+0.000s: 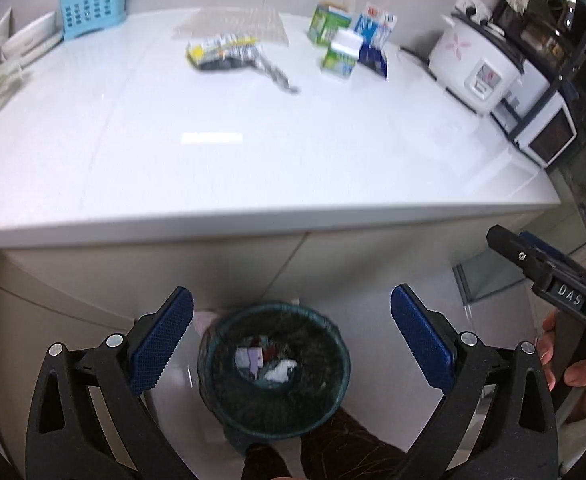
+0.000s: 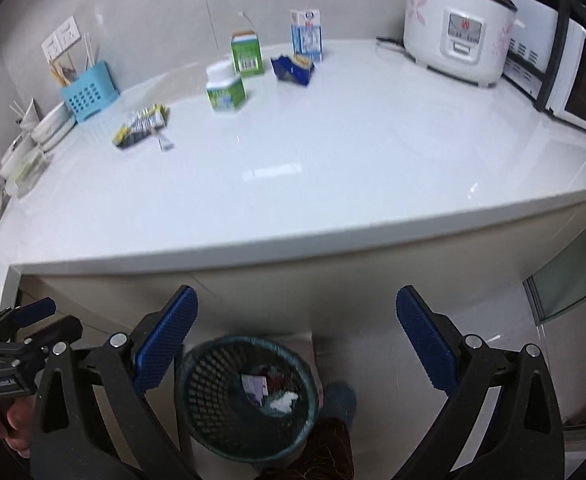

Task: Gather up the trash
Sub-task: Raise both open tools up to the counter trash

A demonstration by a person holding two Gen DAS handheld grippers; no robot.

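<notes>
Both our left gripper (image 1: 291, 344) and right gripper (image 2: 297, 344) hang wide and empty over the mesh wastebasket (image 2: 249, 396) on the floor. Trash waits far across the white counter (image 2: 293, 184): a crinkly snack wrapper (image 2: 141, 126), light and limp, best pinched mid-body; a green carton (image 2: 246, 53), stiff, gripped across its sides. The rice cooker (image 2: 455, 20) stands well right, clear.

The left gripper (image 1: 291, 316) and the right gripper (image 2: 297, 316) both tilt steeply downward, jaws spread wide with nothing between them. A hand (image 1: 573, 364) grips the right gripper's handle.
</notes>
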